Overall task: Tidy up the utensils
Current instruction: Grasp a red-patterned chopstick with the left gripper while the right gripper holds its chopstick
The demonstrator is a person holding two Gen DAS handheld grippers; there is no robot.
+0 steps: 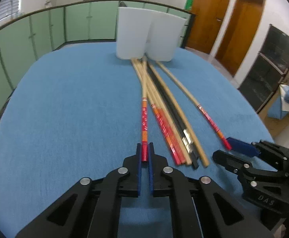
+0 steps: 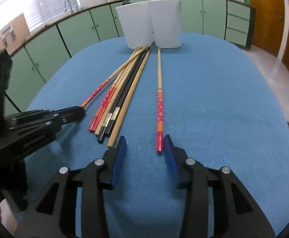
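Note:
A pile of long chopsticks (image 1: 170,123), wooden, black and red-ended, lies on the blue table (image 1: 74,109), tips toward a white two-part holder (image 1: 148,33). My left gripper (image 1: 144,148) is shut on the red end of one chopstick (image 1: 144,119) at the pile's left. My right gripper (image 2: 145,141) is open, its jaws either side of the red end of a lone chopstick (image 2: 159,107) lying apart on the right. The pile (image 2: 120,99) and the holder (image 2: 152,23) also show in the right wrist view, with the left gripper (image 2: 72,113) at the left.
Green cabinets (image 1: 80,23) with a dark counter run behind the table. Wooden doors (image 1: 229,23) and a dark shelf unit (image 1: 269,67) stand at the right. The table edge curves off on both sides.

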